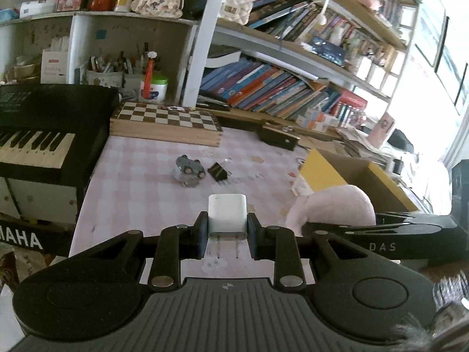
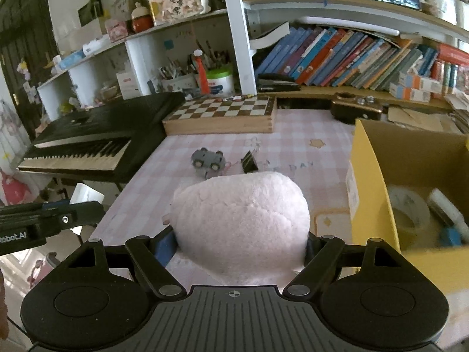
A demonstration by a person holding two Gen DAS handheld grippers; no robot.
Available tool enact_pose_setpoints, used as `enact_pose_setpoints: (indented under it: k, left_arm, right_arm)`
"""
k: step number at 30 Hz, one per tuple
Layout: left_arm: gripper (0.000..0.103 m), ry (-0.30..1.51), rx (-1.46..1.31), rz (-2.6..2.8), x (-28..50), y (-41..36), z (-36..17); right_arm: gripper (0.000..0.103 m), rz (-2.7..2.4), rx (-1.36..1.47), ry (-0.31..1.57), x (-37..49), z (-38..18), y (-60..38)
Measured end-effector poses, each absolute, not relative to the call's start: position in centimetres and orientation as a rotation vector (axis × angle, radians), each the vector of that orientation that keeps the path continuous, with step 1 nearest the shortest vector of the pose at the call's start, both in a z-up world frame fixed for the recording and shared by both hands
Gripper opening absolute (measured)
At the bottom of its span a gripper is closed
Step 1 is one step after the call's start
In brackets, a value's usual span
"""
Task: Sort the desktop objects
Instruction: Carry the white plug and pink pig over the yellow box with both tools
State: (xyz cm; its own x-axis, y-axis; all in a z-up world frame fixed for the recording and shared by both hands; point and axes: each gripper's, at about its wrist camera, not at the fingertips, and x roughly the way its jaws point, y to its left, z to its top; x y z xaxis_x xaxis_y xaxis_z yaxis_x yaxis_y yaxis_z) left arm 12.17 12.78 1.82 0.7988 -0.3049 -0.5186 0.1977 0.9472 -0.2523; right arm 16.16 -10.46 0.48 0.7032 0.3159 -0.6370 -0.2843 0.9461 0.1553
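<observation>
The left claw is clamped on a white charger, held above the near desk; the right claw is clamped on a pink plush toy, left of the yellow box. A toy car and binder clip lie farther off

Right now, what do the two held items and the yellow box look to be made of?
The white charger in the left gripper: smooth, hard, matte plastic, with two bare metal prongs. The pink plush toy in the right gripper: soft, fuzzy fabric with a nubbly pile, probably stuffed. The yellow box: cardboard, judging by its brown inner walls and thin folded edges, yellow-coated outside.
</observation>
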Motion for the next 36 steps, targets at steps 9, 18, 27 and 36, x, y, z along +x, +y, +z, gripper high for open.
enact_pose_setpoints:
  k: [9,18,27,36]
  left_arm:
    - [0.024,0.63,-0.205,-0.332,6.3,12.6,1.0]
    - [0.024,0.652,-0.163,-0.438,3.9,10.5,0.9]
    - [0.024,0.664,-0.135,-0.573,3.6,7.0,0.7]
    - [0.024,0.672,-0.08,-0.701,4.7,2.3,0.6]
  right_arm:
    - [0.081,0.267,0.061,0.725,8.9,0.4,-11.6]
    - [0.081,0.177,0.114,0.755,4.3,-0.2,-13.6]
    - [0.082,0.074,0.137,0.782,1.2,-0.4,-16.3]
    - [0.082,-0.068,0.202,0.786,-1.2,-0.7,-20.8]
